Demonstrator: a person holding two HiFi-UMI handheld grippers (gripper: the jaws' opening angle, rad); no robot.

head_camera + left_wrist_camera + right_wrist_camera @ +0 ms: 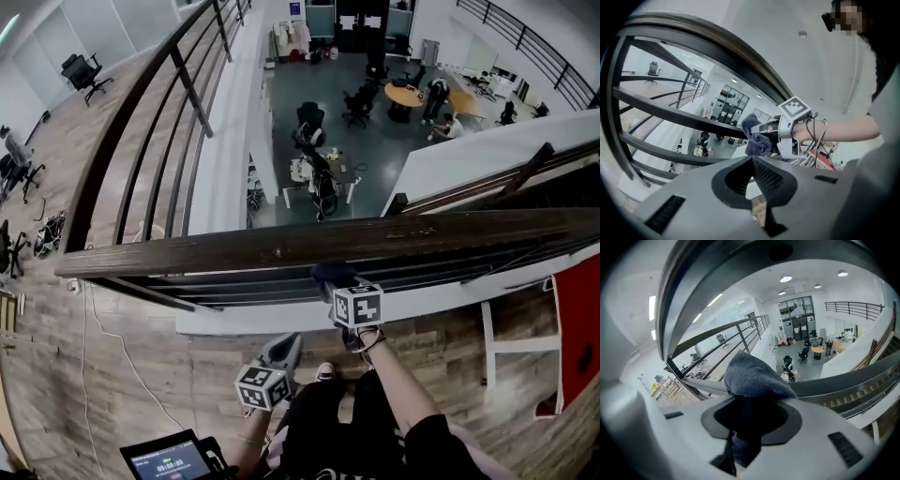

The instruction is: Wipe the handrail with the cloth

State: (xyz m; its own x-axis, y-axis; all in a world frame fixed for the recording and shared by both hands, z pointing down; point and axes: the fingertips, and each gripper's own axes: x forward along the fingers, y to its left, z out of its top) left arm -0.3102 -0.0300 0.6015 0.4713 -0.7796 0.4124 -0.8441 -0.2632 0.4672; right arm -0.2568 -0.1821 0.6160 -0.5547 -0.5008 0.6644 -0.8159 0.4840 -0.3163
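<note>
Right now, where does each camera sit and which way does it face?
Head view: on the head, down over the handrail; left hand-held gripper, right hand-held gripper, forearm show.
Left gripper view: along its shut jaws toward the cloth and right hand.
Right gripper view: along jaws clamping the cloth, toward the handrail.
Shared: cloth, handrail.

Underfoot, a pale wood-plank floor (450, 352), running up to the dark handrail (234, 246) at its edge. Carries a thin white cable (127, 367) trailing over the boards at left, office chairs (82, 73) farther back on that side, a shoe (325, 372) planted near the rail, and a white frame (511, 345) beside a red panel (577, 328) at right. Touching the rail's near edge, a dark blue cloth (333, 274). Below, past the rail, a grey lower floor (394, 155) holding round orange tables (405, 94), black chairs (356, 105) and a white desk (298, 171).
</note>
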